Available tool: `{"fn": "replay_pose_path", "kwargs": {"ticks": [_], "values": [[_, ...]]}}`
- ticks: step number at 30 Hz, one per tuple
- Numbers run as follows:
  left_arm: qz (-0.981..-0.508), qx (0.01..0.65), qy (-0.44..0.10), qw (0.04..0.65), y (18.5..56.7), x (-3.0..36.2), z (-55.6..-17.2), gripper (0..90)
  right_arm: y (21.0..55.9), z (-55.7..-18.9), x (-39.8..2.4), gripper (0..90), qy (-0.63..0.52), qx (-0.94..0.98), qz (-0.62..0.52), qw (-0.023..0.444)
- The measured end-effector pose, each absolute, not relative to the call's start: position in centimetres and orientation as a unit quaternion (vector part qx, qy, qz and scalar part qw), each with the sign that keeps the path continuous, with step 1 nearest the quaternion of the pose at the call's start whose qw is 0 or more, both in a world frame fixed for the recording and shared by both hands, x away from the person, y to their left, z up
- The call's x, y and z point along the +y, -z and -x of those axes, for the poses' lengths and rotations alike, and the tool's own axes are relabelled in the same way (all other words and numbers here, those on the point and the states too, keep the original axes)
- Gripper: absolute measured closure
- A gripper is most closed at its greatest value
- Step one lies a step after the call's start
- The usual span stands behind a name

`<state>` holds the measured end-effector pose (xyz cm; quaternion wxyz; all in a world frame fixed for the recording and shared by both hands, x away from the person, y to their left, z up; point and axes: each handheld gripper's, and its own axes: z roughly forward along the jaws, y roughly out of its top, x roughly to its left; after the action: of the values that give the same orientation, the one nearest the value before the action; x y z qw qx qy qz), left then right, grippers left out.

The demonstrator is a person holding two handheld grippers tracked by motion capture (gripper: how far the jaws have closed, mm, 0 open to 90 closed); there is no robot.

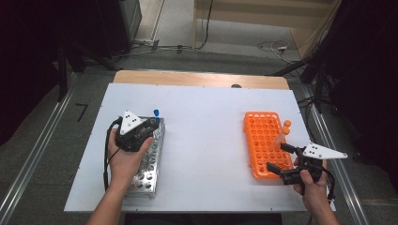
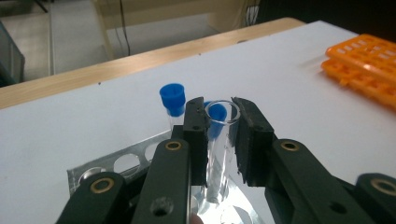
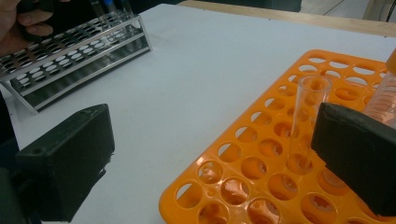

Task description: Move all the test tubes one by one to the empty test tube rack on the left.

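The left gripper (image 2: 223, 122) is clenching a clear, uncapped glass test tube (image 2: 219, 149) between its two black jaws. The tube is standing upright, and its lower end is going into a hole at the far end of the shiny metal test tube rack (image 1: 149, 166), which is lying on the left part of the white table (image 1: 202, 136). In the left gripper view, two other tubes with blue caps (image 2: 172, 98) are standing in the same rack, just behind the held tube; one of them is partly hidden behind the glass. The person's left hand (image 1: 123, 161) is holding this gripper above the rack.

The right gripper (image 1: 280, 159) is resting over the near right corner of the orange plastic test tube rack (image 1: 264, 140), which is lying on the right side of the table, well apart from the metal rack. Its jaws are standing wide apart and are grasping nothing. In the right gripper view, one clear empty tube (image 3: 306, 121) is standing upright in a hole of the orange rack, between the two jaws but nearer to the right one; whether it touches that jaw I cannot tell. In the high view, tubes with orange caps (image 1: 286, 127) are standing at the right edge of this rack.
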<state>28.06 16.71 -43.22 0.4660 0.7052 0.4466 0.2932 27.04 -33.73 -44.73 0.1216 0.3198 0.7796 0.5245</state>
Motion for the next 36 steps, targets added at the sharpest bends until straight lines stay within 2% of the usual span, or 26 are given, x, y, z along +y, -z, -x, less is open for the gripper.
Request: {"fn": "replay_pose_path", "kwargs": {"ticks": [6,11,14,19,21,24,27,34,36], "values": [[-0.709,0.452,-0.288,0.458,43.4,16.5,-28.0,75.1,44.8,-27.1,-33.8,0.0,-0.524,0.779,-0.322,0.123],[-0.709,0.453,-0.280,0.463,43.2,16.5,-27.9,68.5,44.8,-27.2,-33.9,0.0,-0.522,0.779,-0.325,0.125],[-0.704,0.453,-0.281,0.470,42.9,16.5,-27.6,61.5,44.8,-27.3,-34.0,0.0,-0.521,0.777,-0.329,0.128],[-0.689,0.449,-0.265,0.504,42.3,16.7,-26.8,43.7,45.0,-27.7,-33.8,6.4,-0.505,0.777,-0.350,0.136],[-0.687,0.441,-0.261,0.515,42.0,16.6,-26.4,36.8,45.2,-28.0,-33.6,13.7,-0.495,0.776,-0.363,0.145],[-0.689,0.431,-0.251,0.527,41.7,16.3,-25.8,27.9,45.6,-28.6,-33.4,20.1,-0.482,0.776,-0.380,0.144],[-0.688,0.419,-0.236,0.543,41.5,16.0,-25.4,20.8,46.0,-29.1,-33.4,28.7,-0.467,0.776,-0.400,0.140],[-0.702,0.396,-0.198,0.559,41.2,14.8,-24.7,2.5,46.8,-29.8,-33.6,50.6,-0.428,0.779,-0.426,0.172],[-0.711,0.383,-0.187,0.560,41.2,14.3,-24.4,0.0,46.9,-29.9,-33.7,57.4,-0.426,0.779,-0.426,0.175]]}}
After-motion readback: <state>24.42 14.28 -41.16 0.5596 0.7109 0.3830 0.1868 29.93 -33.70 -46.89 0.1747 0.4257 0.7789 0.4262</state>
